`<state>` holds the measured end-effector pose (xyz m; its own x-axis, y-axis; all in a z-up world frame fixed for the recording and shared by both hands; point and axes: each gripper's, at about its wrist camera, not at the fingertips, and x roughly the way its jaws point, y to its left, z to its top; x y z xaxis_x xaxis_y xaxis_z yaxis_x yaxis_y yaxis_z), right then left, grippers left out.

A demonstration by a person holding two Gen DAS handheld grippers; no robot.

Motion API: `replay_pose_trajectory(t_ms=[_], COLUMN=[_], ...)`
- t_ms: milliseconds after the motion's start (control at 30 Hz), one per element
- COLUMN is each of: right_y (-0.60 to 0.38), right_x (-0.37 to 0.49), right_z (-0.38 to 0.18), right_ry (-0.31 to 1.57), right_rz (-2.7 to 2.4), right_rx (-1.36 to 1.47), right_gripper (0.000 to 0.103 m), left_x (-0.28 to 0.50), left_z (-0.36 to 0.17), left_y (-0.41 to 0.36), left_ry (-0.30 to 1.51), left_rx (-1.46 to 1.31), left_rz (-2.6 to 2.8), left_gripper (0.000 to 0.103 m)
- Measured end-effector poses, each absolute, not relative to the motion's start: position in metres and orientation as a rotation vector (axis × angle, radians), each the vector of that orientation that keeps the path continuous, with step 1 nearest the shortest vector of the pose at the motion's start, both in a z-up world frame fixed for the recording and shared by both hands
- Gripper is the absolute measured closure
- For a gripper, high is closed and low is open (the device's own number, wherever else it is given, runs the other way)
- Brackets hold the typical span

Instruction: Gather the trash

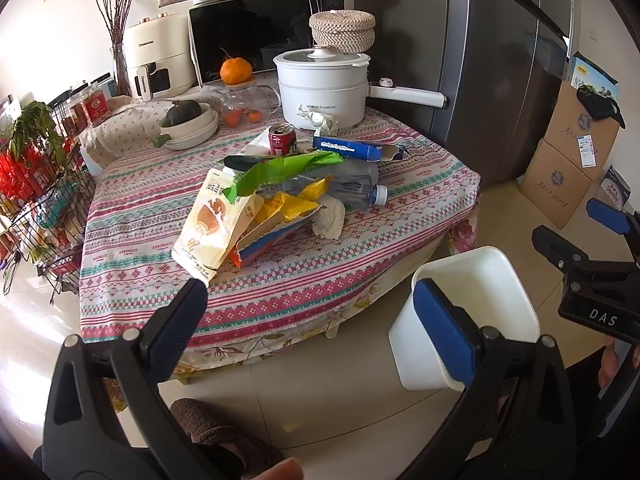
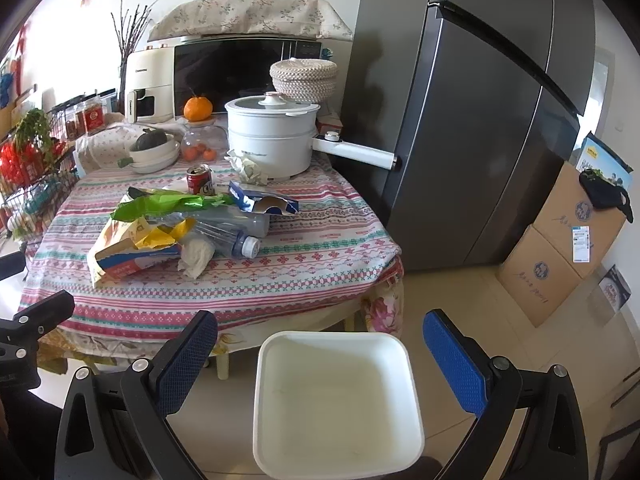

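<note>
Fingers on both grippers stand wide apart w/ nothing between the pads: left gripper [image 1: 316,320] hangs over the near table edge, right gripper [image 2: 320,348] sits over the white bin [image 2: 336,396], which is on the floor just beside the table's near corner, open top up, nothing visible inside. Trash pile lies mid-table on the striped tablecloth [image 1: 160,216]: cream snack pouch [image 1: 208,224] leaning at the near-left of the pile, torn yellow wrapper [image 1: 292,204] next to it on top of a flat orange/blue packet [image 2: 132,262], green foil bag [image 1: 276,168] draped over the top, clear plastic bottle [image 2: 232,232] on its side w/ white cap toward the right table edge, crumpled white tissue [image 1: 330,218] touching the bottle & wrappers at the front. Behind the pile: opened blue carton [image 2: 260,202] lying flat, red soda can [image 1: 282,140] upright near it, and a second crumpled paper wad [image 1: 320,120] against the base of the white electric pot [image 1: 324,88]. Farther back: woven lidded basket [image 1: 342,30] behind the pot, orange [image 1: 236,70] on top of a glass jar, stacked bowls w/ a dark green squash [image 1: 184,112], microwave [image 1: 256,40] under a floral cloth, cream air fryer [image 1: 156,56]. Grey fridge [image 2: 480,120] right of table, cardboard boxes [image 2: 560,248] stacked beside it, wire rack [image 1: 44,184] of goods at left.
</note>
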<state>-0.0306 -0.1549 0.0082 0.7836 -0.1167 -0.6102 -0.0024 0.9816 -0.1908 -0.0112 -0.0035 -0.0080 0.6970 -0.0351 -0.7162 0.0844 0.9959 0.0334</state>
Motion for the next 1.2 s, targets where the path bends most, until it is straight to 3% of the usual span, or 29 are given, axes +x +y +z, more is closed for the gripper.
replay_pose_trajectory(t_ms=[767, 1200], right_y=[-0.159, -0.155], right_x=[-0.024, 0.044], right_z=[0.0, -0.013], right_ry=[0.669, 0.914], right_rz=[-0.047, 0.088], right_rx=[-0.174, -0.134], right_gripper=[0.0, 0.0], left_x=[0.005, 0.083], left_z=[-0.015, -0.035], left_y=[0.02, 0.067], left_ry=[0.827, 1.028], left_rx=[-0.031, -0.056], left_rz=[-0.154, -0.169], left_gripper=[0.001, 0.001])
